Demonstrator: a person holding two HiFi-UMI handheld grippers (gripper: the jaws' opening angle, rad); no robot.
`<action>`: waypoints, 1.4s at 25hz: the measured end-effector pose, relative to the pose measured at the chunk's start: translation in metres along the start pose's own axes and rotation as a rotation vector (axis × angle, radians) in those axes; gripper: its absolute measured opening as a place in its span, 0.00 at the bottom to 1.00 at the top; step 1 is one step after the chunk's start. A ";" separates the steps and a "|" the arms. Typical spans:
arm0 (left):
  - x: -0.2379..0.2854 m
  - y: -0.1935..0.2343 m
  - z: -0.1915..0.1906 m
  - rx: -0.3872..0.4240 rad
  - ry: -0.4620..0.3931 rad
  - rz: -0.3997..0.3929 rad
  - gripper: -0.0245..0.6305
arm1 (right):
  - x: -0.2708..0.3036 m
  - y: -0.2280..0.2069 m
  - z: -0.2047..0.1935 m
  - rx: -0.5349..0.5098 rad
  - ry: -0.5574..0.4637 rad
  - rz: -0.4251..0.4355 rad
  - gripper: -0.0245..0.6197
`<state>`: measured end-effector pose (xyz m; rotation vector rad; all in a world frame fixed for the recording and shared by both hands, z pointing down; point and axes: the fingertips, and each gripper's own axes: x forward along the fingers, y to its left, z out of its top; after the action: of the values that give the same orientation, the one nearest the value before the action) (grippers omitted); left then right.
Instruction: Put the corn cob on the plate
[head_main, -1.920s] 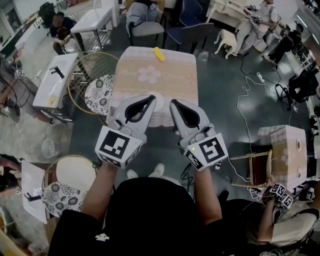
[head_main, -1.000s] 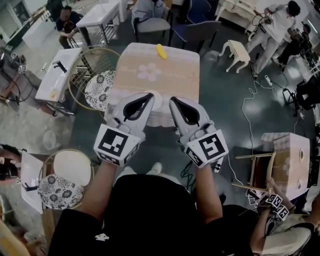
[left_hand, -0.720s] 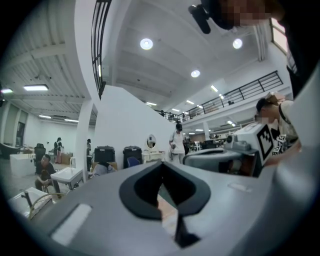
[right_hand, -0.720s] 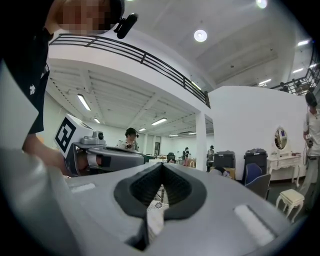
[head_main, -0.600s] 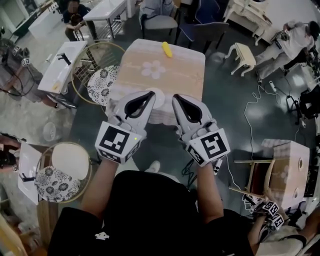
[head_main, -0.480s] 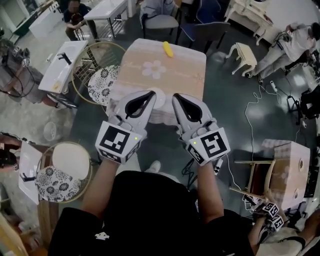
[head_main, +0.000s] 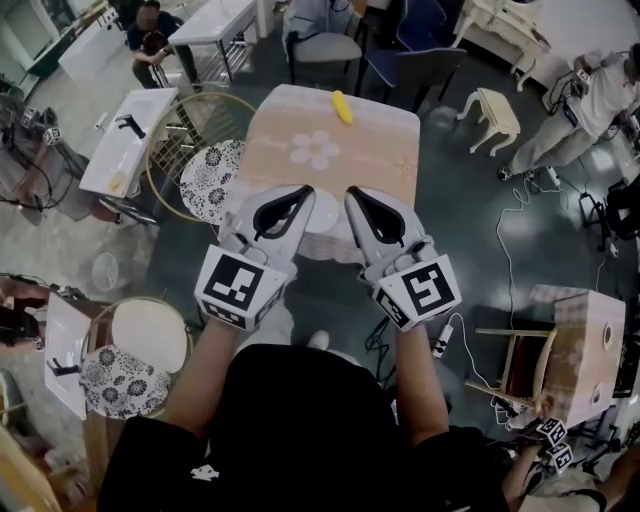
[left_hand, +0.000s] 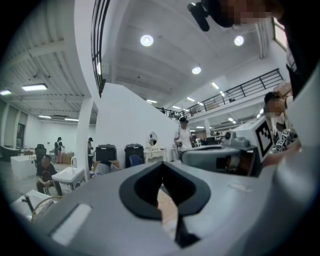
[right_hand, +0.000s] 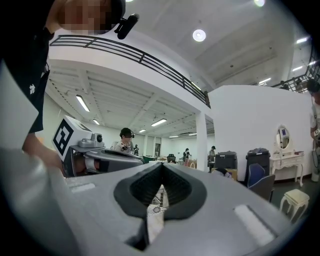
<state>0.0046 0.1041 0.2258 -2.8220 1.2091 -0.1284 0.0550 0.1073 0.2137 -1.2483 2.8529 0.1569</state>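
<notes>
Fingers of left gripper (head_main: 304, 191) and right gripper (head_main: 352, 193) closed, empty; corn cob (head_main: 342, 107) well ahead at bench (head_main: 385, 150) far edge, lengthwise away, nearer the right.

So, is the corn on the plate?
No. The corn lies near the table's far edge; the plate sits at the near edge.

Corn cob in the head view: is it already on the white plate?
No, the corn cob lies at the far edge of the table, apart from the plate at its near edge.
</notes>
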 end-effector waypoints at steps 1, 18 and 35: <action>0.002 0.004 -0.002 0.003 0.002 -0.003 0.04 | 0.005 -0.002 -0.002 0.002 0.002 -0.002 0.04; 0.061 0.081 -0.007 -0.021 0.008 -0.091 0.04 | 0.093 -0.046 -0.013 0.021 0.018 -0.056 0.04; 0.068 0.139 -0.016 -0.034 -0.022 -0.178 0.04 | 0.149 -0.052 -0.019 -0.005 0.052 -0.138 0.04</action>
<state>-0.0507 -0.0415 0.2318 -2.9483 0.9633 -0.0863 -0.0080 -0.0391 0.2190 -1.4653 2.7981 0.1307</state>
